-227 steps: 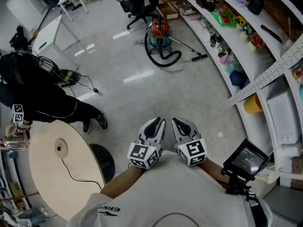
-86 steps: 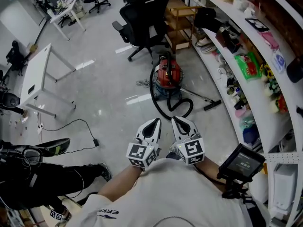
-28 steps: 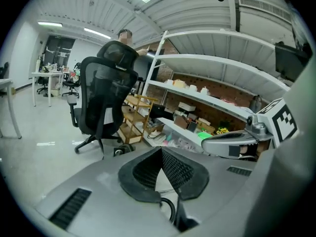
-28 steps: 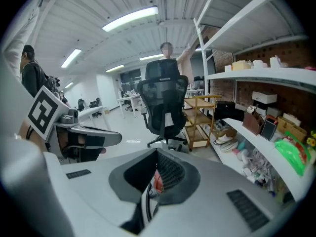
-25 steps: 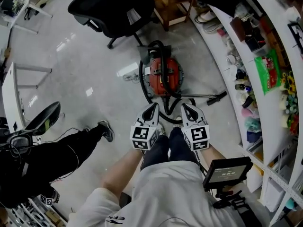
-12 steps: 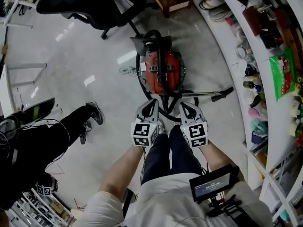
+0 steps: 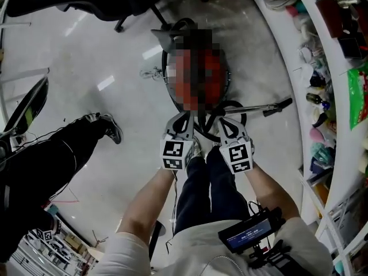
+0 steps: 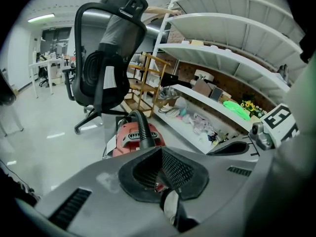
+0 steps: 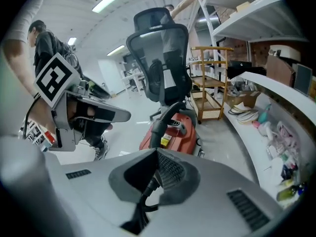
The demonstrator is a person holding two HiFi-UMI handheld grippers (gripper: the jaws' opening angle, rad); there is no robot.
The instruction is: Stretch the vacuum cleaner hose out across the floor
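Bystander's shoe (image 7: 110,130) is at mid-left of the head view, well apart from the vacuum; I'd keep the pull line off it. Left gripper (image 7: 185,117) has its jaws pressed together, nothing in them, tips near the canister (image 8: 132,138). The hose (image 7: 231,104) isn't stretched yet: it's looped round the canister at upper centre, with one loop on the floor just beyond the tips. Right gripper (image 7: 221,123) is also closed and empty. The wand (image 7: 259,108) runs right toward the shelves (image 7: 322,96).

Suggest:
- Open both jaws wide before reaching.
- Right takes the hose close to the wand end, not at the canister.
- Left steadies the canister, which likely rolls.
- Pull toward the open floor at upper left, clear of the chair base (image 7: 135,16).
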